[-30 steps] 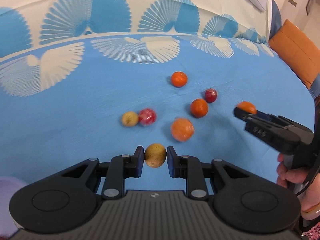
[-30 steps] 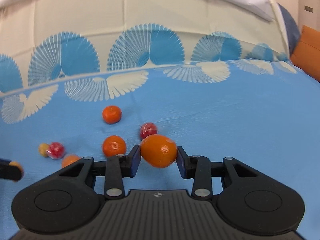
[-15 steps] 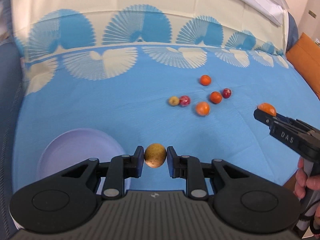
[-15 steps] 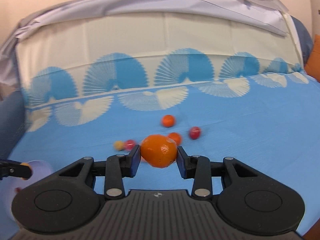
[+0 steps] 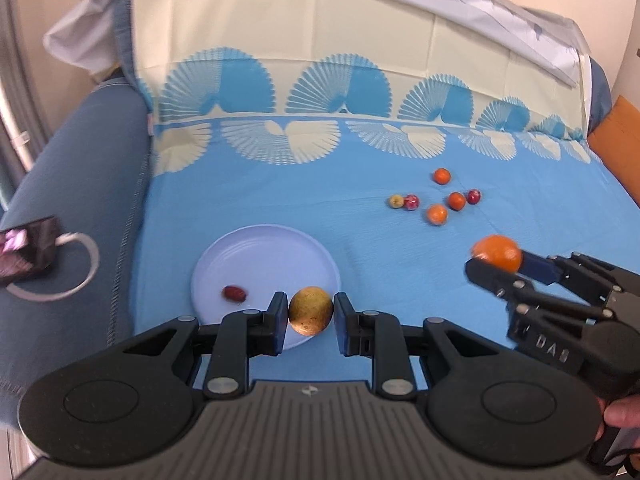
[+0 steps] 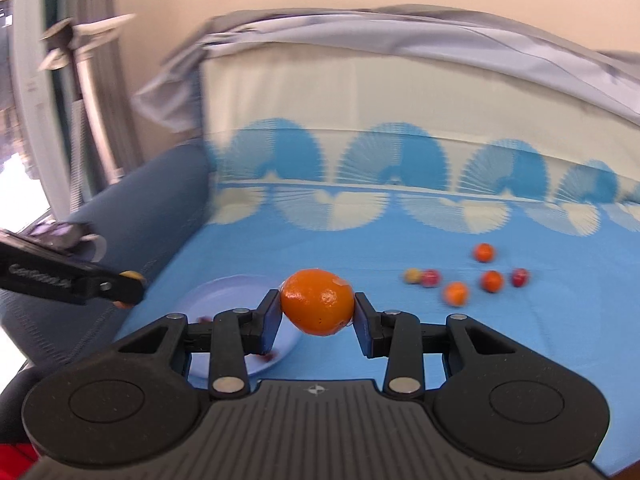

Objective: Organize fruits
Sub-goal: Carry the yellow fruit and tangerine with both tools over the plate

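Observation:
My left gripper (image 5: 310, 322) is shut on a small yellow-brown fruit (image 5: 310, 310), held above the near edge of a pale lilac plate (image 5: 264, 258). One small dark red fruit (image 5: 234, 293) lies on that plate. My right gripper (image 6: 317, 316) is shut on an orange (image 6: 317, 306), up in the air right of the plate (image 6: 228, 294); from the left wrist it appears at the right, carrying the orange (image 5: 497, 252). Several small orange, red and yellow fruits (image 5: 437, 214) lie loose on the blue cloth farther right.
The blue patterned cloth (image 5: 380, 168) covers a sofa seat and its back. A dark blue armrest (image 5: 76, 184) rises on the left, with a phone (image 5: 26, 242) and a white cable on it. An orange cushion (image 5: 618, 140) sits at the far right.
Both grippers have risen and swung left, away from the loose fruits, each carrying its fruit. The lilac plate has come into view under the left gripper.

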### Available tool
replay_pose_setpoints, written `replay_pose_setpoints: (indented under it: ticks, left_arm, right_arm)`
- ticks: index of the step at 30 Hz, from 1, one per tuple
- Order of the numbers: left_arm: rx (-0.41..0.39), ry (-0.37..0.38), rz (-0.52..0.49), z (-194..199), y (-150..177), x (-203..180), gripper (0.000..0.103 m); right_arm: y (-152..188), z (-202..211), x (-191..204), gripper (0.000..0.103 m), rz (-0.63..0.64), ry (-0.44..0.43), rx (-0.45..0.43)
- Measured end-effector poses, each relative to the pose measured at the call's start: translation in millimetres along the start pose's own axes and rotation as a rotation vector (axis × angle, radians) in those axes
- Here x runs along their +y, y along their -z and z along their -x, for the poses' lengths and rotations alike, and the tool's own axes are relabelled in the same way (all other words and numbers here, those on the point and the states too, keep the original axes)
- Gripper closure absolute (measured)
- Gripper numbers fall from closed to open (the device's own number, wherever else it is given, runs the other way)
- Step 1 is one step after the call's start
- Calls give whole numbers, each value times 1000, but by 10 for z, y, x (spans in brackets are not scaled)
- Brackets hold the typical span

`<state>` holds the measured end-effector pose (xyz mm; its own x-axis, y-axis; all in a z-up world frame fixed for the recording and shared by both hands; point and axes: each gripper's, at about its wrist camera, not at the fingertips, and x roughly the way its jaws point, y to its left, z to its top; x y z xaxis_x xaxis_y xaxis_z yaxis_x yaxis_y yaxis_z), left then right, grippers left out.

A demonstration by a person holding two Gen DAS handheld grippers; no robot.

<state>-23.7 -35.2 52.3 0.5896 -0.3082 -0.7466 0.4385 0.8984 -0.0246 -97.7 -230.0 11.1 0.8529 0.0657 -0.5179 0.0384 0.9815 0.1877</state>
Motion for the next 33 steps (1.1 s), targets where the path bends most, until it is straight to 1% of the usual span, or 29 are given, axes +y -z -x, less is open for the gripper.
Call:
replay_pose_setpoints:
  ticks: [3,7,13,23,33]
  left_arm:
    - [-17,-19,16,178,159,119,76]
    - [-25,-22,55,319,350,292,76]
    - [-37,-27,87,435,548,476,76]
    - [-70,-24,123,517,616,646,76]
    - [-85,-22,135,559,614,658,76]
  right_arm:
    - [22,98,263,63,24,-48,8]
    - [105,187,559,63,58,-90,32]
    - [229,254,858,63,101,-110,79]
    - [216,308,1033,63,166,-110,80]
    - [212,320,1076,63,183,-109,79]
